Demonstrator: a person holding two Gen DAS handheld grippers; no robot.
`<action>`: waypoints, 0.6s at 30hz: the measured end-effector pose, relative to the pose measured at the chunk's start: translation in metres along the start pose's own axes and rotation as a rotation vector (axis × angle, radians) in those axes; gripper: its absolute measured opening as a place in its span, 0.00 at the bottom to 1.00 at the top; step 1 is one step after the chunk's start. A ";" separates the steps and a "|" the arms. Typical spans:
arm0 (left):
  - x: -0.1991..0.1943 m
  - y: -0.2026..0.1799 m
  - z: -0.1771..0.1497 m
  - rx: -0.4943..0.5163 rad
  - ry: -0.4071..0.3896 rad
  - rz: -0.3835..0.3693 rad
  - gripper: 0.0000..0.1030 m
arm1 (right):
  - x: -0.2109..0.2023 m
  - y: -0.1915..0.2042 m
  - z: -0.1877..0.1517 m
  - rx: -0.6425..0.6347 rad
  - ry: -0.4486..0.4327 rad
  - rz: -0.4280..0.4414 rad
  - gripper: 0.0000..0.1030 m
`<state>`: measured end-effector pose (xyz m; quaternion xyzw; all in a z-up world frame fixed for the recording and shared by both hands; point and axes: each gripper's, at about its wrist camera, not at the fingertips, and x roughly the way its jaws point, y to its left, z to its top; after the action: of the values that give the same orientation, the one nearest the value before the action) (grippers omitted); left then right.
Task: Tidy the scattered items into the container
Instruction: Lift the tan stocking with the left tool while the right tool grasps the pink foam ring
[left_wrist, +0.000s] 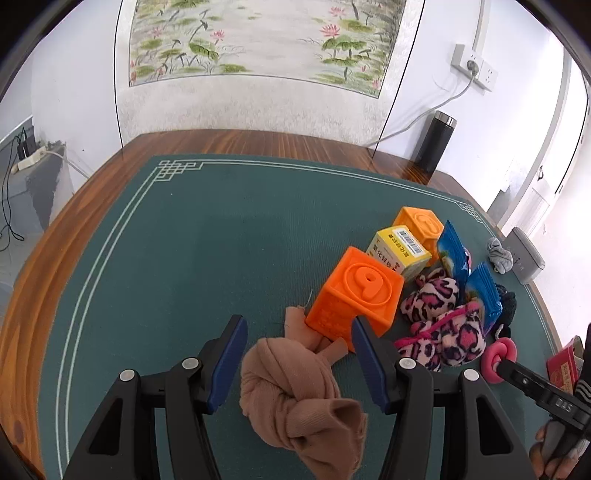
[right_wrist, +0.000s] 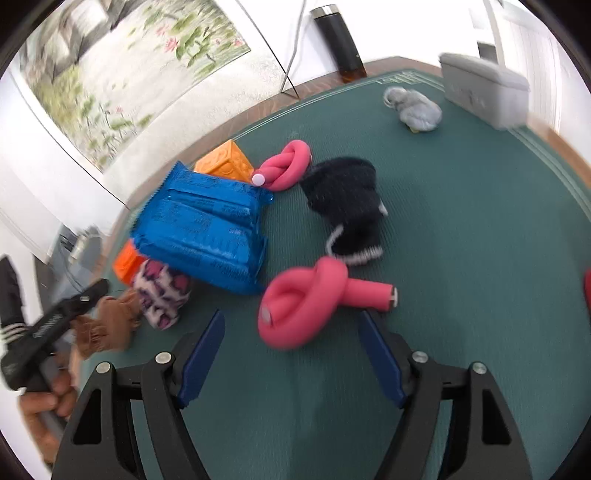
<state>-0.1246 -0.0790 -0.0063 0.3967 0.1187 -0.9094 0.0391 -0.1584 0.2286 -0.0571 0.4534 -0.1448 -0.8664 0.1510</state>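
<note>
The left tool (left_wrist: 299, 363) was closed on the knotted tan sock (left_wrist: 295, 391), its blue pads pressed against the bundle and holding it clear of the green mat (left_wrist: 177, 251), with the sock's loose end trailing toward the nearest orange block (left_wrist: 354, 299). The right tool (right_wrist: 291, 354) stood open with nothing between its fingers, poised above the near pink foam roller (right_wrist: 314, 299), which lay knotted on the mat just ahead of the fingertips. Beyond that roller lay a black sock (right_wrist: 343, 206), a second pink roller (right_wrist: 288, 166), and a pair of blue snack packets (right_wrist: 207, 229) leaning on a leopard-print plush item (right_wrist: 162, 295), with a yellow box (left_wrist: 399, 254) and a further orange block (left_wrist: 421, 225) crowded behind them. A grey sock (right_wrist: 417, 107) lay apart, near the grey container (right_wrist: 484, 88) at the far corner of the worktop (left_wrist: 85, 210). The step in hand appeared to be the lifting of the tan sock while the right side lined up on a roller. Next, the left tool would probably need to carry its sock across the clutter to the container, well apart from it, and release over the opening; the right would need to lower around the roller and close. The dangling sock end might snag the orange block on the way.
</note>
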 end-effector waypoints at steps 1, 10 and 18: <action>0.001 0.001 0.000 -0.001 0.003 0.001 0.59 | 0.002 0.002 0.001 -0.012 -0.003 -0.014 0.76; 0.017 -0.002 -0.005 0.031 0.084 0.019 0.63 | 0.008 0.015 0.000 -0.109 -0.027 -0.082 0.41; 0.019 -0.012 -0.018 0.055 0.100 0.069 0.81 | 0.005 0.022 -0.005 -0.156 -0.023 -0.022 0.34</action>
<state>-0.1266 -0.0625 -0.0303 0.4463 0.0820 -0.8895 0.0535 -0.1543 0.2060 -0.0548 0.4321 -0.0737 -0.8817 0.1745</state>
